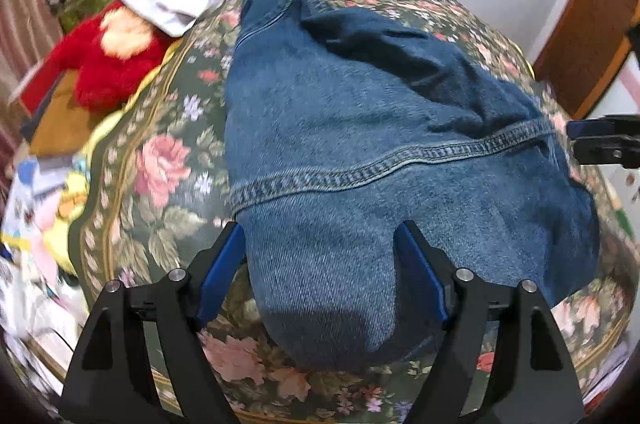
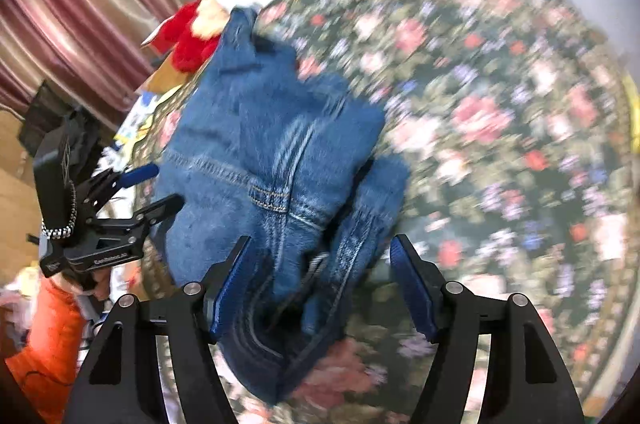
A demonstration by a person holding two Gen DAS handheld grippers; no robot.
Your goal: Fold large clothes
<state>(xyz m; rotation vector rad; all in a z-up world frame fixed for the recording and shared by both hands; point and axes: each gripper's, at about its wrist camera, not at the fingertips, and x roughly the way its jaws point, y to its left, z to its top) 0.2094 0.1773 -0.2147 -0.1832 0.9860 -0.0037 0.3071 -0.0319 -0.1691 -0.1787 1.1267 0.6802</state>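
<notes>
The jeans (image 1: pixel 360 143) are laid on the floral bedspread (image 1: pixel 160 163), long axis running away from both tools toward the far edge. The near folded end is framed by the left gripper (image 1: pixel 320 256) — jaws wide, nothing clamped. The right gripper (image 2: pixel 320 276) is likewise spread — over the waistband, nothing pinched.

Jeans (image 1: pixel 360 127) on bedspread (image 1: pixel 160 159), plush toy (image 1: pixel 108 59) left
</notes>
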